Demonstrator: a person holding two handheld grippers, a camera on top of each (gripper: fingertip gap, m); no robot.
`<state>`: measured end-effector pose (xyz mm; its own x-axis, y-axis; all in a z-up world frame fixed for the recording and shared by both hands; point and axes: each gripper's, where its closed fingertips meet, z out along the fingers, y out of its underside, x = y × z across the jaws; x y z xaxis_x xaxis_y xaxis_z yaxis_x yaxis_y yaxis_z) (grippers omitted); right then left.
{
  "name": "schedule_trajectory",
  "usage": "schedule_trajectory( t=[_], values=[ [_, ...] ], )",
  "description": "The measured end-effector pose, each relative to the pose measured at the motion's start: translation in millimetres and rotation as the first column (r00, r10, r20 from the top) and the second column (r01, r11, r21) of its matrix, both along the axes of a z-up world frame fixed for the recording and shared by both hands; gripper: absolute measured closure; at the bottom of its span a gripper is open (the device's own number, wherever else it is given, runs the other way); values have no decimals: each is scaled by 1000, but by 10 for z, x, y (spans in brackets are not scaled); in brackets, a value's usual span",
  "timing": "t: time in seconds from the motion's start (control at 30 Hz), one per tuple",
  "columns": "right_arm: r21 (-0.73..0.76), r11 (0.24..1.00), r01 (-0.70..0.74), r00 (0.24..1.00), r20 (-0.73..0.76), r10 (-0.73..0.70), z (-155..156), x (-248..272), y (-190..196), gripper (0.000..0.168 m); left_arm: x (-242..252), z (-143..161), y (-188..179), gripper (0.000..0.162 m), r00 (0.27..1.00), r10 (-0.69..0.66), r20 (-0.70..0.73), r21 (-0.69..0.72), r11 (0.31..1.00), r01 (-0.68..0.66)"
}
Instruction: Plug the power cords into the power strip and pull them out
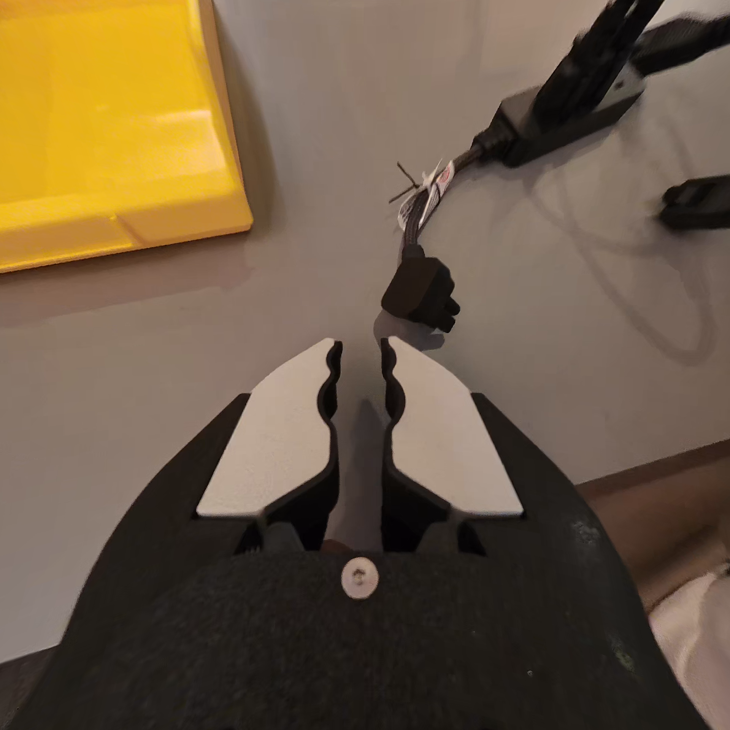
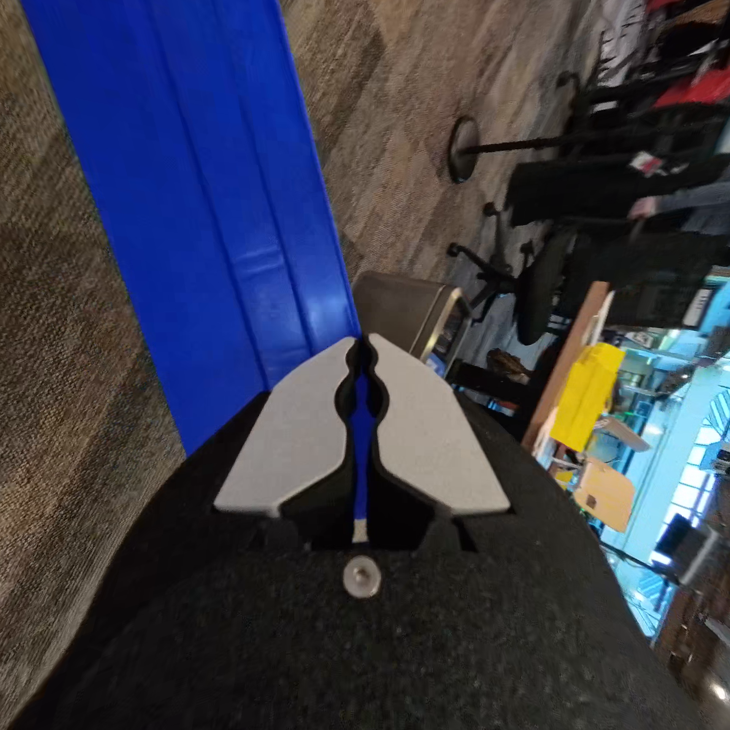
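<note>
In the left wrist view a black plug (image 1: 420, 292) lies on the grey table (image 1: 158, 395), just beyond and slightly right of my left gripper (image 1: 361, 343). The gripper's white fingers (image 1: 288, 426) stand a little apart with nothing between them. A braided cord with a white tag (image 1: 430, 189) runs from the plug up to a black power strip (image 1: 553, 122) at the upper right. A blurred black shape (image 1: 592, 59) rises from the strip; I cannot tell what it is. A second black plug (image 1: 695, 201) lies at the right edge. My right gripper (image 2: 363, 339) is shut and empty, turned away from the table.
A yellow bin (image 1: 118, 118) sits at the table's upper left. The table edge (image 1: 632, 458) runs along the lower right. The right wrist view is tilted sideways, showing a blue bin (image 2: 197, 197), carpet floor (image 2: 59, 316), office chairs (image 2: 533, 276) and a person's hand (image 2: 644, 207) far off. About 100 cm separates my left fingertips from my right.
</note>
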<state>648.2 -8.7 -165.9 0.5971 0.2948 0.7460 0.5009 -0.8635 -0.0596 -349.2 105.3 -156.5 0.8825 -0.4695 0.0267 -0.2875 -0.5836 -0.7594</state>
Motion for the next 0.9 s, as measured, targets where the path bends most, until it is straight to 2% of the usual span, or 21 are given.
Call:
schedule_trajectory(
  t=[0.1, 0.2, 0.27, 0.33, 0.47, 0.57, 0.6, 0.63, 0.67, 0.73, 0.9],
  values=[
    [133, 987, -95, 994, 73, 86, 874, -548, 224, 168, -8, 121, -32, 143, 994, -24, 108, 24, 999, 22],
    [208, 947, -245, 964, 161, 213, 1616, -1390, 525, 168, 22, 238, -84, 143, 984, -75, 161, 63, 996, 66],
    [241, 907, -345, 932, 206, 300, 1980, -2017, 729, 168, 49, 314, -129, 143, 979, -112, 170, 105, 990, 95],
    [264, 860, -437, 895, 223, 386, 2176, -2611, 895, 168, 94, 361, -203, 142, 971, -146, 187, 128, 984, 124],
    [296, 773, -562, 827, 227, 514, 2130, -3578, 1042, 168, 138, 423, -356, 143, 957, -190, 218, 170, 973, 155],
    [304, 762, -571, 819, 157, 552, 1785, -4012, 1004, 168, 162, 497, -419, 142, 947, -218, 238, 205, 964, 170],
    [351, 707, -615, 783, 162, 600, 1732, -4233, 986, 168, 173, 515, -434, 142, 942, -224, 251, 210, 962, 173],
    [368, 701, -611, 780, 127, 613, 1642, -4399, 948, 168, 186, 530, -448, 142, 936, -231, 265, 211, 961, 177],
    [361, 716, -597, 788, 98, 608, 1536, -4512, 910, 168, 195, 541, -454, 142, 932, -236, 276, 210, 961, 181],
    [376, 696, -612, 772, 90, 630, 1390, -4744, 840, 168, 215, 573, -449, 142, 923, -249, 293, 213, 958, 191],
    [316, 792, -522, 836, 7, 548, 839, -4746, 650, 168, 267, 619, -379, 140, 915, -263, 305, 221, 954, 200]
  ],
)
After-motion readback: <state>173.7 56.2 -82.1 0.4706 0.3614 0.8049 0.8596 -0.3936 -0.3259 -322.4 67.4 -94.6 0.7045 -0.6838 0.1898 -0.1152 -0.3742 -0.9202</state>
